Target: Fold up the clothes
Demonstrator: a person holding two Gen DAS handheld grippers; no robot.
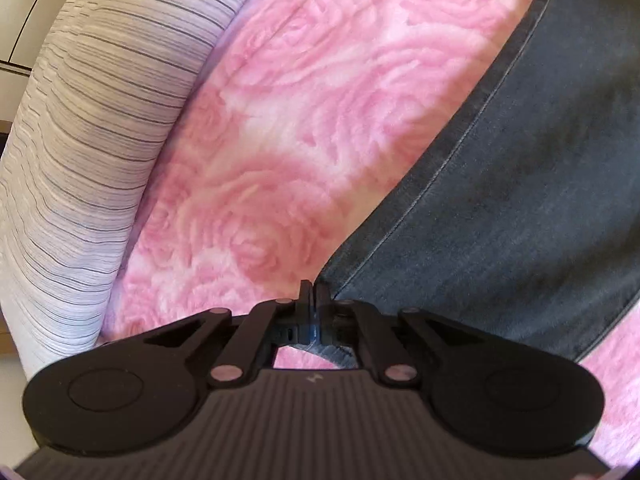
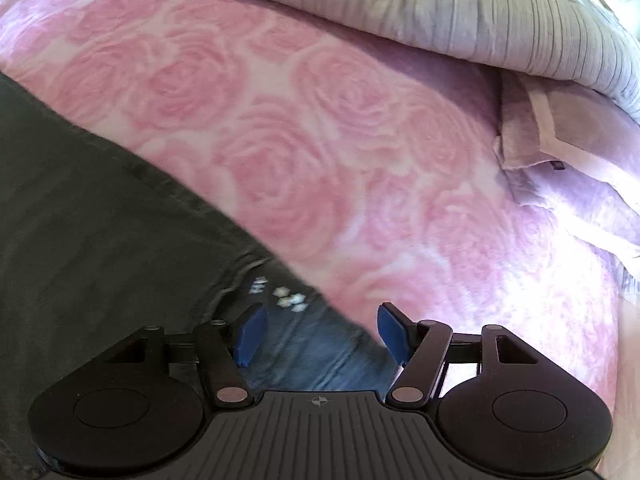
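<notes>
Denim jeans (image 1: 520,208) lie flat on the pink rose-patterned blanket (image 1: 288,128); my left gripper (image 1: 311,296) is pinched tight on their edge. My right gripper (image 2: 320,332) hovers over the jeans with its 2 blue pads (image 2: 252,334) spread apart, gripping nothing; a striped grey duvet (image 2: 440,12) lies bunched along the blanket's far side.

Both wrist cameras are looking closely down along their fingers, sharing the jeans (image 1: 520,184) and rose-patterned blanket (image 2: 320,120).

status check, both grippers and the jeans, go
Left gripper shut on jeans edge. Right gripper open over jeans. Jeans on pink blanket. Nothing in the way.
</notes>
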